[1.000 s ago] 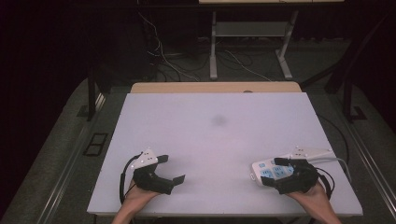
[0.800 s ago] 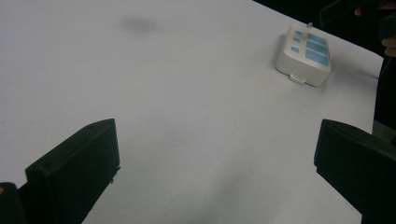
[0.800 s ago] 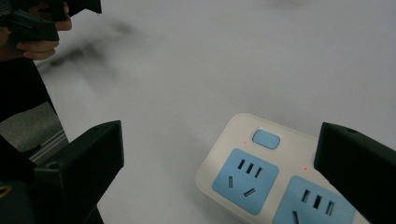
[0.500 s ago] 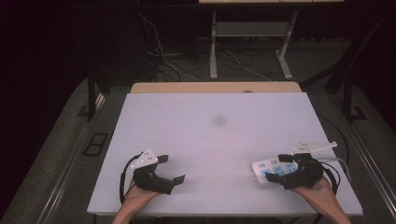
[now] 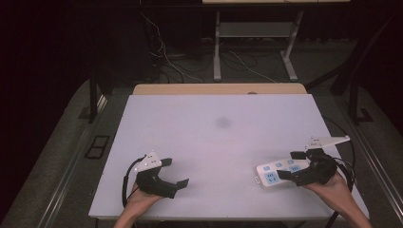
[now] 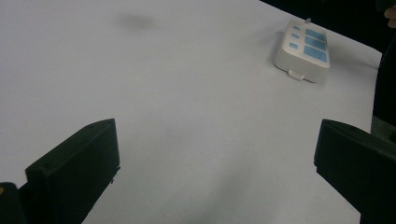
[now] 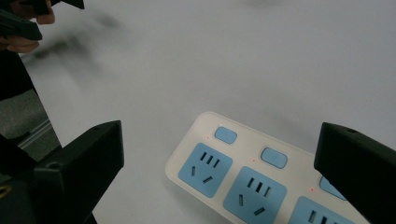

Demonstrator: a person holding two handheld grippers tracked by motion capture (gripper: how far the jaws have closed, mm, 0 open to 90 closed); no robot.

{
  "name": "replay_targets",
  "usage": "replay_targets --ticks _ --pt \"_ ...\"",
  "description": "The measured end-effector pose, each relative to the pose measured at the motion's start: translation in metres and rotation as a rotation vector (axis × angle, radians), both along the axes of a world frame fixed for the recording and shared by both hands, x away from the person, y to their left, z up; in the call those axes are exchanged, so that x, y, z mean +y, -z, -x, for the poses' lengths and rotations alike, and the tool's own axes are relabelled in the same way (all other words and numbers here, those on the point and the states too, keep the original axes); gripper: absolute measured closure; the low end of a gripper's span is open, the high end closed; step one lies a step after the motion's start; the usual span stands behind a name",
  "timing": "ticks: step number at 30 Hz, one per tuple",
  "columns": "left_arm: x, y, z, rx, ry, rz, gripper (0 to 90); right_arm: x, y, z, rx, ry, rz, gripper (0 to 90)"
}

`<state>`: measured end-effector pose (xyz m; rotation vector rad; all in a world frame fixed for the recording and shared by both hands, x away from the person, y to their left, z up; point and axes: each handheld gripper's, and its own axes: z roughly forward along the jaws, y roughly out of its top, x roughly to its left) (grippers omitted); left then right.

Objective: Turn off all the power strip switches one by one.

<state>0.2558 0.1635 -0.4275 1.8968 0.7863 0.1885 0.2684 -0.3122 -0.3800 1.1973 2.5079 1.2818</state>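
A white power strip [image 5: 272, 172] with blue sockets and small red lights lies flat near the table's front right corner. My right gripper [image 5: 290, 165] hovers over its right part, open, with one jaw on the far side and one on the near side. In the right gripper view the power strip [image 7: 233, 177] sits low between the wide-apart jaws of the right gripper [image 7: 219, 135], which do not press on it. My left gripper [image 5: 175, 172] rests open at the front left, holding nothing. Seen along the left gripper [image 6: 215, 135], the power strip [image 6: 303, 49] lies far off.
The white tabletop [image 5: 218, 137] carries a faint dark smudge [image 5: 222, 122] near its middle. A wooden edge [image 5: 218, 89] runs along the far side. Cables and metal table legs [image 5: 216, 47] stand on the dark floor beyond. The left hand [image 7: 23, 28] appears far off in the right gripper view.
My right gripper has shifted a little to the right and turned, uncovering more of the power strip. The left gripper and the strip have stayed put.
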Motion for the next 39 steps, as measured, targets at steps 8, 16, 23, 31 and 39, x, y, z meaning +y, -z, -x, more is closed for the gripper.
replay_targets --ticks 8,16,23,31,39 --pt "0.002 0.000 0.000 -0.003 -0.004 0.002 0.0 -0.005 -0.005 -0.008 0.014 -0.006 0.046 1.4" --pt "0.001 0.000 -0.001 -0.003 -0.005 0.002 0.0 -0.015 -0.013 -0.017 0.022 -0.006 0.095 1.4" --pt "0.002 0.001 -0.001 0.000 -0.008 0.002 0.0 -0.023 -0.017 -0.024 0.027 -0.006 0.121 1.4" --pt "0.003 0.001 -0.002 0.002 -0.014 0.004 0.0 -0.034 -0.017 -0.037 0.007 -0.019 0.133 1.4" --pt "0.003 0.002 -0.002 0.002 -0.015 0.003 0.0 -0.037 -0.007 -0.051 0.072 -0.045 0.173 17.5"
